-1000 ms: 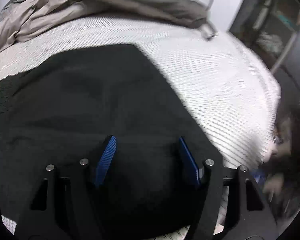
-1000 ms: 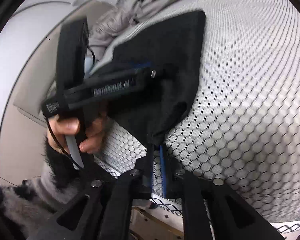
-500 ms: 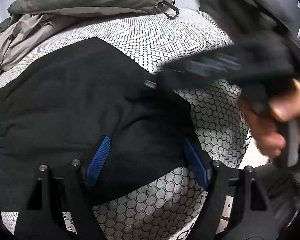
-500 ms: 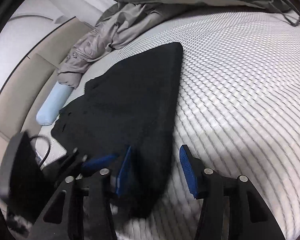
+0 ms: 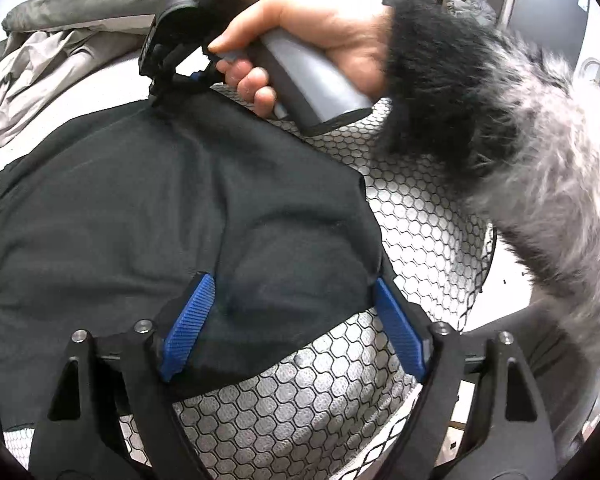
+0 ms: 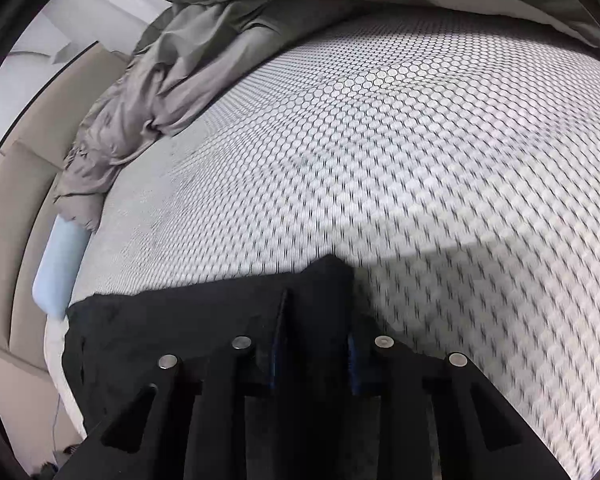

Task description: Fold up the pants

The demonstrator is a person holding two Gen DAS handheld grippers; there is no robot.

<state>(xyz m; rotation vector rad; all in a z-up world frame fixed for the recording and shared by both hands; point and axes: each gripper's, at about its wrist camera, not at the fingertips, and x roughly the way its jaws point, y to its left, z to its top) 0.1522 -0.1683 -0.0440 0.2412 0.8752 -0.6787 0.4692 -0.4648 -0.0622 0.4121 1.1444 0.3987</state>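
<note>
Left gripper (image 5: pixel 292 320) tilted downward, jaws opening, blue pads (image 5: pixel 186 322) set wide apart with black cloth lying loose between them, not pressed. Right gripper (image 6: pixel 314 350) also tilted downward, jaws closing on a fold of the black pants (image 6: pixel 204 332). Seen from the left wrist at 12 o'clock: right hand (image 5: pixel 300 36) wrapped around the grey handle, fuzzy grey-black sleeve (image 5: pixel 500 128) running toward 3 o'clock.
</note>
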